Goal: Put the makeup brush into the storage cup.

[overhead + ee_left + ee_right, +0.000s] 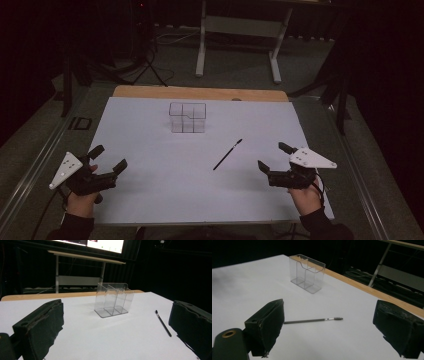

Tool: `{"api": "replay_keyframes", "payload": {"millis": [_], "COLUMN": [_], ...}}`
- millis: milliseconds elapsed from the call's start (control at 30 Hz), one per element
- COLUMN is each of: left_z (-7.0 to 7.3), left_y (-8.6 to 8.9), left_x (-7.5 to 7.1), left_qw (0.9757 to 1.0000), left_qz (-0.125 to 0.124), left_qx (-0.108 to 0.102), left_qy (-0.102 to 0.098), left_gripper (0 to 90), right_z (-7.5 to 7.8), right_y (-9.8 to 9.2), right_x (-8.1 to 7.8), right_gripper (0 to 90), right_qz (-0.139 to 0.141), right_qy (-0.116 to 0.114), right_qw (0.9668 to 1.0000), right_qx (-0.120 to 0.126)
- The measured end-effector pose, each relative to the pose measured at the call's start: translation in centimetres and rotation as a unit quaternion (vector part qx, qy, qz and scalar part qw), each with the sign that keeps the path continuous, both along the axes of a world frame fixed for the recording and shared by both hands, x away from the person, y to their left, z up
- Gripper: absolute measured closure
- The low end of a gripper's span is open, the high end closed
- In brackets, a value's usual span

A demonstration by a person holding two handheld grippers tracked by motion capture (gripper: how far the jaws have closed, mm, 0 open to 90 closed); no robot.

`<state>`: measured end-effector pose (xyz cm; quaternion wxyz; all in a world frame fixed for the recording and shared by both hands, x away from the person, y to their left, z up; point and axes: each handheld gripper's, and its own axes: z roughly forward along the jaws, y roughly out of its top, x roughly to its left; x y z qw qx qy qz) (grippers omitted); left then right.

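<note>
A clear plastic organiser (pixel 187 117) with several compartments stands upright and empty on the white table sheet (pixel 150 150), toward the back middle; it also appears as the organiser (pixel 113 300) and organiser (pixel 307 273). A thin black brush (pixel 227 154) with a small bristled tip lies flat right of centre, seen as the brush (pixel 163 323) and brush (pixel 313 320). My left gripper (pixel 109 157) is open at the near left, holding nothing. My right gripper (pixel 274 156) is open at the near right, a short way from the brush's near end.
The sheet covers a wooden tabletop whose far edge (pixel 200 93) shows behind the organiser. Beyond the table stand a white-legged desk (pixel 237 27) and a dark tripod stand (pixel 147 55) on grey floor.
</note>
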<state>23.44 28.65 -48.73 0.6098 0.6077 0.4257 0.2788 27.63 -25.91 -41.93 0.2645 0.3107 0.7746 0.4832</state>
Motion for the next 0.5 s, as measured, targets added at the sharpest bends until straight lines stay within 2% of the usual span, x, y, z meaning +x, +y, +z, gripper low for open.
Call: {"api": "replay_keyframes", "payload": {"millis": [67,100,133,167,267,300,400,467,500], "left_z": [0.0,0.0,0.0,0.0,0.0,0.0,0.0,0.0,0.0], "left_y": [0.0,0.0,0.0,0.0,0.0,0.0,-0.1,-0.1,-0.2], "left_x": [0.0,0.0,0.0,0.1,0.1,0.1,0.1,0.1,0.2], "left_qw": [1.0000,1.0000,1.0000,1.0000,1.0000,1.0000,1.0000,1.0000,1.0000], "left_qz": [-0.002,-0.002,-0.002,-0.002,-0.003,-0.003,-0.005,-0.006,-0.007], "left_qx": [-0.001,-0.002,-0.002,-0.003,-0.006,-0.005,-0.004,-0.004,-0.004], "left_qy": [0.002,0.002,0.002,0.003,0.005,0.005,0.004,0.005,0.005], "left_gripper": [0.3,0.3,0.3,0.3,0.3,0.4,0.3,0.3,0.3], "right_z": [0.1,0.1,0.1,0.1,0.2,0.3,0.3,0.2,0.1], "right_y": [0.9,1.3,1.3,1.6,2.6,3.0,3.9,4.6,4.9], "right_x": [0.5,0.8,0.8,1.1,2.0,2.4,3.1,3.8,4.1], "right_gripper": [10.0,9.9,9.9,9.9,9.9,9.9,9.9,9.9,9.9], "right_qz": [-0.008,-0.010,-0.010,-0.006,-0.021,-0.022,-0.049,-0.076,-0.085], "right_qy": [0.015,0.026,0.026,0.039,0.065,0.080,0.108,0.126,0.141], "right_qw": [0.9998,0.9996,0.9996,0.9992,0.9973,0.9964,0.9928,0.9889,0.9863], "right_qx": [-0.010,-0.010,-0.010,-0.006,-0.025,-0.021,-0.018,-0.023,-0.015]}}
